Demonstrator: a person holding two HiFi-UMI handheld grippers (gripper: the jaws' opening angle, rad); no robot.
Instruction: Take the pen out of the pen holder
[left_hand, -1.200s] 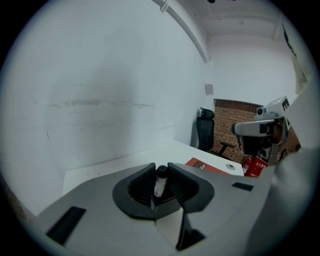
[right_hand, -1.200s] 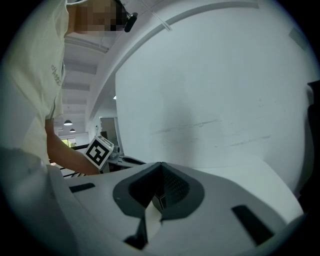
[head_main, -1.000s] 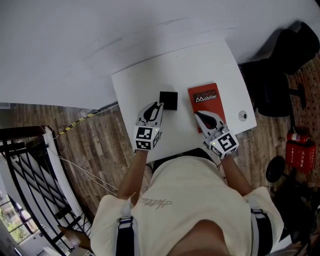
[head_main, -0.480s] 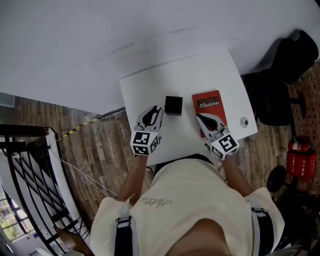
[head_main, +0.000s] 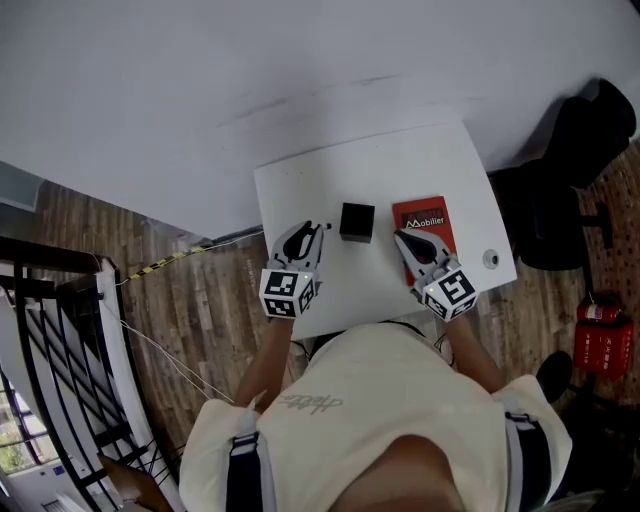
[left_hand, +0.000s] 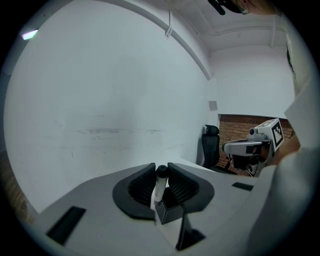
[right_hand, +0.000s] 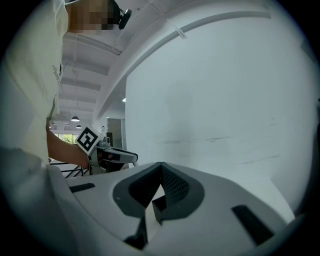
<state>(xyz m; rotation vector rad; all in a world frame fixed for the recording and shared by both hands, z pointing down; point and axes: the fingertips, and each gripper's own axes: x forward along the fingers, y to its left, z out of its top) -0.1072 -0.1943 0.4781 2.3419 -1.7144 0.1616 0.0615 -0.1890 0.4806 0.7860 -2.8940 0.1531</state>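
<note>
A black square pen holder (head_main: 357, 221) stands in the middle of the white table (head_main: 300, 185). In the left gripper view the holder (left_hand: 170, 212) has a white pen (left_hand: 159, 187) with a black cap standing in it, seen through the narrow gap between the jaws. My left gripper (head_main: 319, 229) sits a short way left of the holder, jaws slightly parted and holding nothing. My right gripper (head_main: 398, 236) rests at the left edge of a red book (head_main: 428, 222), right of the holder, jaws closed together and empty. The right gripper view shows the holder (right_hand: 159, 206) below its jaw tips.
The red book lies flat by the table's right side, with a small round fitting (head_main: 490, 259) near the right corner. A black office chair (head_main: 560, 180) stands right of the table. A red fire extinguisher (head_main: 603, 340) is on the wooden floor. A white wall backs the table.
The head camera has shifted, so the table sits lower and further right in view. The gap between my left gripper's tips and the holder has widened a little. The right gripper stays by the book.
</note>
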